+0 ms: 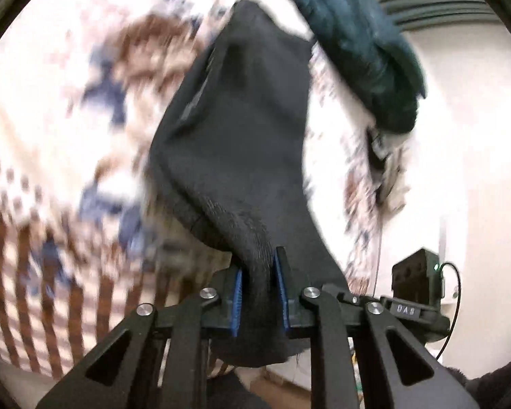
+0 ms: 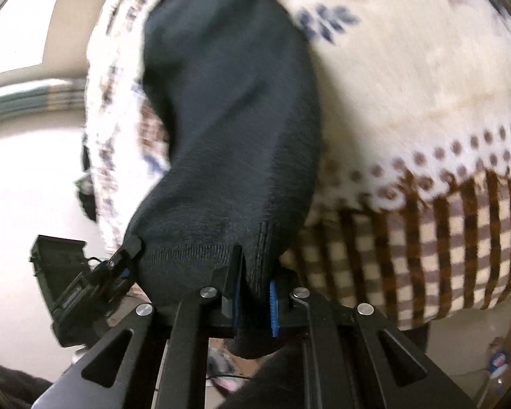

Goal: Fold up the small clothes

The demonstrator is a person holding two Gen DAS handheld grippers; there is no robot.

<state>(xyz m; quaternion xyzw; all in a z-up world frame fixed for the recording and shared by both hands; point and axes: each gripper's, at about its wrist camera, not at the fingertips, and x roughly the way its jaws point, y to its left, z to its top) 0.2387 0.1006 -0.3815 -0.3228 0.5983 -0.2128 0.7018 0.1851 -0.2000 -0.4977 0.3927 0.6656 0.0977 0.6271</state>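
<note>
A dark knit garment (image 1: 235, 129) hangs stretched from my left gripper (image 1: 259, 266), whose blue pads are shut on its ribbed edge. In the right wrist view the same dark garment (image 2: 231, 119) runs up from my right gripper (image 2: 255, 272), which is shut on another part of the ribbed hem. The other gripper (image 2: 119, 266) shows at the left of that view, pinching the hem's far corner. The cloth is lifted off the patterned blanket (image 1: 51, 136) below it.
A cream blanket with brown checks and blue snowflake motifs (image 2: 426, 102) covers the surface. A dark teal padded garment (image 1: 364, 51) lies at the blanket's far edge. The other gripper's body (image 1: 415, 293) is at lower right. White floor or wall lies beyond.
</note>
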